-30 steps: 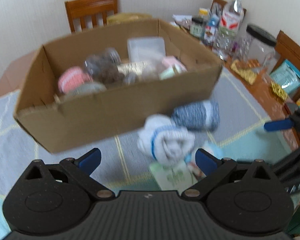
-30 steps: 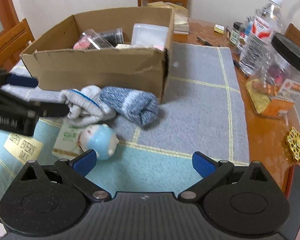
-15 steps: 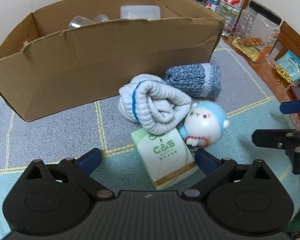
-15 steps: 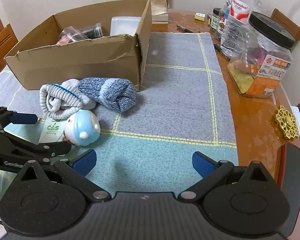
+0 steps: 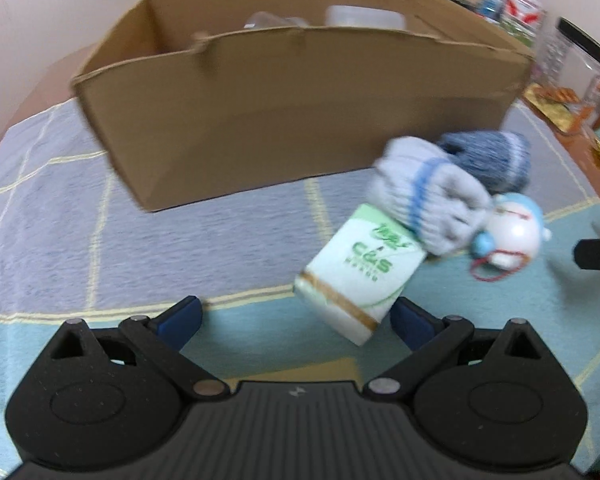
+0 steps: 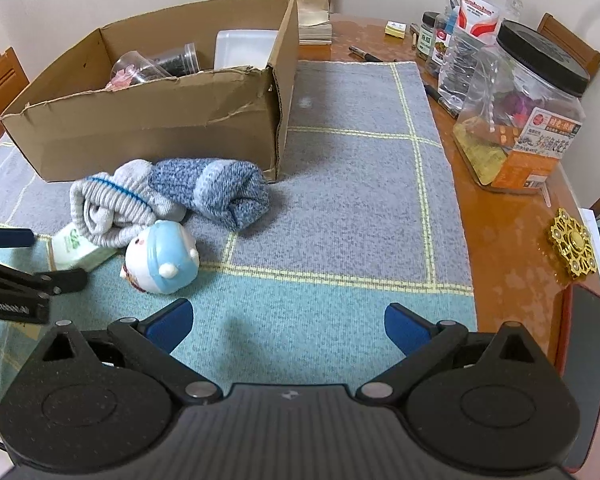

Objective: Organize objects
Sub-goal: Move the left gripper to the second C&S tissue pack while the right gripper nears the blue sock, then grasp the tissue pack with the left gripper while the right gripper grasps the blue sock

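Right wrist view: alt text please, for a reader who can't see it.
An open right claw hovers over a grey and teal mat on a wooden table. Ahead to its left, two rolled socks, a round blue and white toy and a tissue pack lie before an open cardboard box. The left claw reaches in from the left edge.

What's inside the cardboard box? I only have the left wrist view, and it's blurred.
Observer: The right wrist view shows a clear plastic cup lying on its side in the cardboard box.
Operator: Anything else in there?
Observer: A clear jar with dark contents lies beside the cup.
Operator: Is the right gripper holding something?
Observer: No, it is open, with only mat between its fingers.
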A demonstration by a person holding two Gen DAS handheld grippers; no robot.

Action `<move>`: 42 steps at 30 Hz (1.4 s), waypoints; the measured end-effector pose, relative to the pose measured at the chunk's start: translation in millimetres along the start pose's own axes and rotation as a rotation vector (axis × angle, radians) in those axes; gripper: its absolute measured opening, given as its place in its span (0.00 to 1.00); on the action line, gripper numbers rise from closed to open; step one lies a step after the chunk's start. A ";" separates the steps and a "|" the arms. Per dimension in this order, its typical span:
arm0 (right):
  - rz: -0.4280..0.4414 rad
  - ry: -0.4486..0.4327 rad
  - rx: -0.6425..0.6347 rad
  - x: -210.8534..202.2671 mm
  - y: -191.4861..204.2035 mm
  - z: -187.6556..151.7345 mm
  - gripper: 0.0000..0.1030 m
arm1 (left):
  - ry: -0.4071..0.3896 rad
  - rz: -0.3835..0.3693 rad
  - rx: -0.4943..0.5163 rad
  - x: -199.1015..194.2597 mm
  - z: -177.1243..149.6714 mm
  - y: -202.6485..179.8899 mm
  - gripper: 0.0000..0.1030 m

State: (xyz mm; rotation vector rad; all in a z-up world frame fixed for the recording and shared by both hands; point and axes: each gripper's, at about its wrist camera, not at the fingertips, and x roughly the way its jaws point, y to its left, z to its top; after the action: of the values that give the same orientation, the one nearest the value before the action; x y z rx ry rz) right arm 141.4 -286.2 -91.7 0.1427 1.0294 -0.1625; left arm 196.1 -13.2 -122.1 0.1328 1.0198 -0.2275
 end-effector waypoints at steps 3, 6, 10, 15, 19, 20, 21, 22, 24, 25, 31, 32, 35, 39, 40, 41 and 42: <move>-0.007 -0.002 -0.007 0.9 2.6 3.0 1.00 | -0.001 0.013 -0.019 0.4 0.5 15.7 0.98; -0.014 -0.003 -0.006 1.8 4.8 6.3 1.00 | -0.002 0.026 -0.033 1.6 2.5 30.0 0.98; -0.032 -0.004 0.006 3.1 6.7 11.2 1.00 | -0.006 0.024 -0.034 4.2 7.6 43.6 0.98; -0.054 -0.015 0.037 2.2 11.4 21.4 1.00 | 0.008 -0.028 0.003 2.9 11.7 51.9 0.98; -0.067 -0.038 0.059 1.0 18.4 32.0 1.00 | -0.001 -0.123 0.037 -3.8 7.1 44.5 0.98; -0.068 -0.044 0.063 0.9 20.7 34.3 1.00 | -0.007 -0.140 0.045 -4.7 7.8 41.9 0.98; -0.067 -0.050 0.068 0.9 22.5 37.3 1.00 | -0.013 -0.155 0.055 -2.1 11.5 36.7 0.98; -0.062 -0.056 0.073 1.3 24.3 40.9 1.00 | -0.020 -0.166 0.063 -1.9 12.5 34.2 0.98; -0.056 -0.063 0.075 2.7 28.1 46.6 1.00 | -0.031 -0.172 0.078 -1.1 15.4 28.5 0.98; -0.054 -0.065 0.073 4.6 30.6 49.7 1.00 | -0.035 -0.168 0.083 -1.2 15.9 27.6 0.98; -0.019 -0.067 0.035 16.2 36.7 63.8 1.00 | -0.047 -0.129 0.068 19.1 30.3 7.1 0.98; -0.011 -0.059 0.031 19.8 36.2 65.6 1.00 | -0.053 -0.107 0.074 20.4 31.7 5.5 0.98; 0.019 -0.040 0.027 31.9 33.8 70.9 1.00 | -0.044 -0.069 0.093 22.6 31.8 3.1 0.98; 0.050 -0.019 0.028 48.4 34.3 74.8 1.00 | -0.034 -0.043 0.069 21.1 29.6 15.1 0.99; 0.057 -0.011 0.022 52.0 35.4 74.5 1.00 | -0.030 -0.037 0.060 20.9 29.7 17.9 0.99; 0.059 -0.003 0.012 55.2 36.8 74.2 1.00 | -0.025 -0.031 0.050 20.9 30.1 21.2 0.99; 0.056 -0.001 0.000 57.0 37.7 73.0 1.00 | -0.021 -0.025 0.042 20.7 30.4 24.3 0.99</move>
State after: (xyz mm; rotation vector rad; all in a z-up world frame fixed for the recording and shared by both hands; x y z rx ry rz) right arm 239.1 -267.3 -102.0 0.1708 1.0230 -0.1117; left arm 237.7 1.1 -124.0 0.1558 0.9962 -0.2724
